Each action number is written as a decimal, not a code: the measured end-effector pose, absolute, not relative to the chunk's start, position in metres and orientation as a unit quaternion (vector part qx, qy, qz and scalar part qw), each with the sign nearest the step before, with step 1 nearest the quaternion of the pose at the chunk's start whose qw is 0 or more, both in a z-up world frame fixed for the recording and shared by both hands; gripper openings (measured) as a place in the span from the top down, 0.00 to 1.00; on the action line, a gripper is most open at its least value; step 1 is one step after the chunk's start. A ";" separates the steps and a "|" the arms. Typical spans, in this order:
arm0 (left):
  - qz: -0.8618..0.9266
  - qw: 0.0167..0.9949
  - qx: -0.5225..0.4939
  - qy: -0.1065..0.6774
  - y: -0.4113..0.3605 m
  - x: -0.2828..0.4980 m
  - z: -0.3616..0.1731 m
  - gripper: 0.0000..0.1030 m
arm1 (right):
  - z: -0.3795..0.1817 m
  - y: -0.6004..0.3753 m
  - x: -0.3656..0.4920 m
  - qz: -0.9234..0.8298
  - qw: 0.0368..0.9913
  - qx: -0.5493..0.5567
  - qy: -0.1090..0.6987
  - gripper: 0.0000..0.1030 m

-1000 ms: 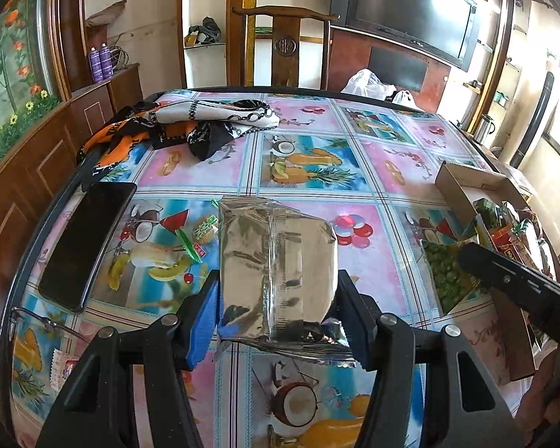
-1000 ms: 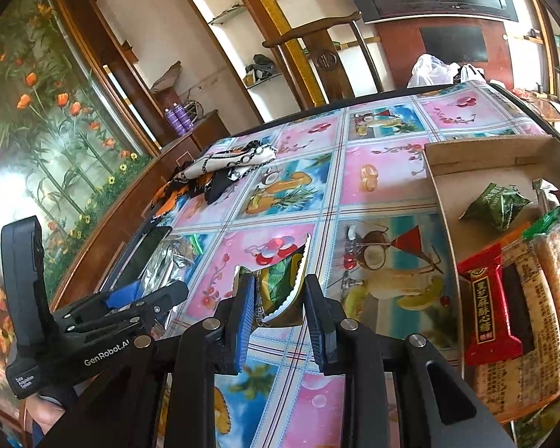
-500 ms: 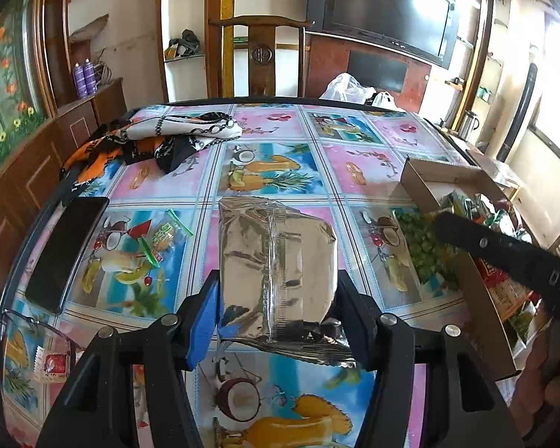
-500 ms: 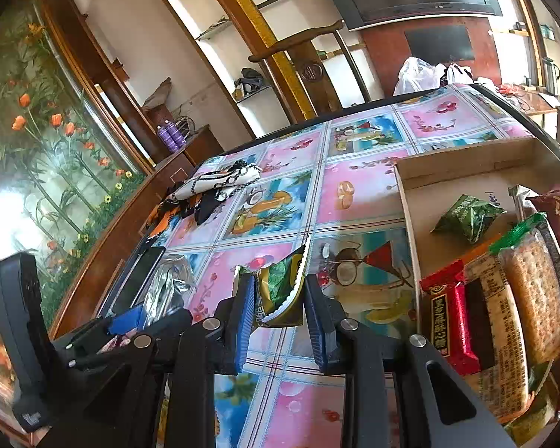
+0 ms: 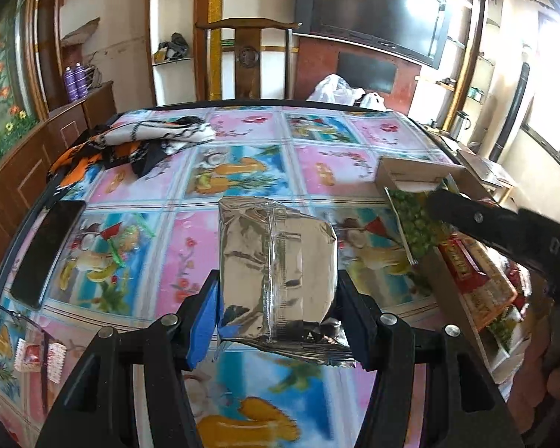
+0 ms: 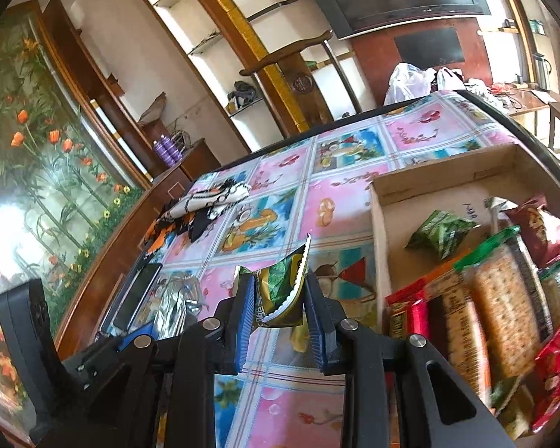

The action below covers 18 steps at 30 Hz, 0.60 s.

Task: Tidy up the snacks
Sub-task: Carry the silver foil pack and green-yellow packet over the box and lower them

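Our left tongs [image 5: 276,298] are clamped on a silver foil packet [image 5: 276,265] above the desk [image 5: 317,171]; our right tongs [image 6: 278,308] pinch a green snack bag [image 6: 282,291]. The cardboard box [image 6: 379,246] by the desk's right edge holds what look like cracker packs [image 6: 500,313].

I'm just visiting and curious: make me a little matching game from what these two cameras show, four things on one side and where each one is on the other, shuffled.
Things:
1. silver foil packet
2. green snack packet
3. black phone
4. cracker pack

Places:
A. inside the cardboard box
B. flat on the table, near its left edge
C. clamped in the left gripper
D. clamped in the right gripper

Pairs: 1-C, 2-D, 3-B, 4-A
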<state>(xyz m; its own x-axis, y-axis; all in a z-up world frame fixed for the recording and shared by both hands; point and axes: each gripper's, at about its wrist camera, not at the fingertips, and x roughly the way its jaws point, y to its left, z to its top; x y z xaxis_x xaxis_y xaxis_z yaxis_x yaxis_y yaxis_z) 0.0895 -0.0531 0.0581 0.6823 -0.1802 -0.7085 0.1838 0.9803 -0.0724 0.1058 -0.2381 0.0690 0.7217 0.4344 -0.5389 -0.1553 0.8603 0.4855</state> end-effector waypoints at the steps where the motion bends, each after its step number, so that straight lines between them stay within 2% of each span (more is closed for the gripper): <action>1: -0.104 0.917 0.002 0.385 -0.058 0.088 0.059 0.44 | 0.070 -0.243 0.106 0.160 0.905 0.211 0.334 0.72; 18: -0.186 0.915 0.020 0.357 -0.156 0.064 0.071 0.44 | 0.076 -0.345 0.102 0.088 0.912 0.258 0.306 0.73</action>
<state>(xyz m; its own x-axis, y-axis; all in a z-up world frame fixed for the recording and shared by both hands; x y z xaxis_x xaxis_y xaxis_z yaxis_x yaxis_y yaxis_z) 0.0642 -0.1558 0.0712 0.6755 -0.3265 -0.6612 0.3550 0.9299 -0.0964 0.1016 -0.3450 0.0757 0.7972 0.3184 -0.5129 -0.0032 0.8518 0.5238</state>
